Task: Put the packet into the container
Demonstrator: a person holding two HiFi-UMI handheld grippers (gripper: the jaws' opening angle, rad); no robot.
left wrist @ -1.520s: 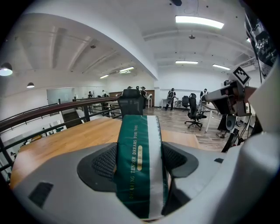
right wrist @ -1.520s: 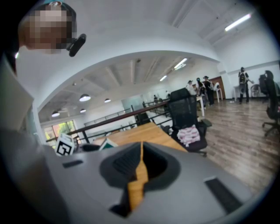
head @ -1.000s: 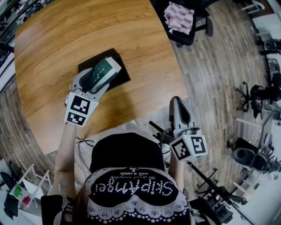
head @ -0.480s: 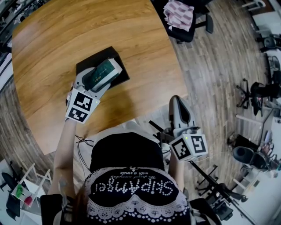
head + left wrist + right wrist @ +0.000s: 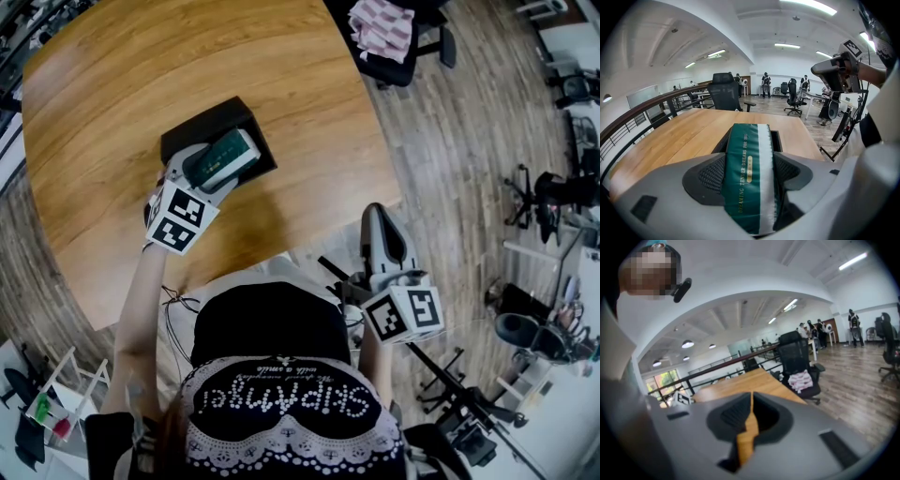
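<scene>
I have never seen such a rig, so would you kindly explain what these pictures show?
No robot here: a person is at a wooden table with a hand-held gripper in each hand. The top-down picture comes from a camera on the person's head. The other two come from cameras riding on the grippers, looking along their jaws. The left hand-held gripper is clamped on a green packet with a white stripe, held over an open black container that sits on the table. The right hand-held gripper is shut and empty, held off the table's edge beside the person.
</scene>
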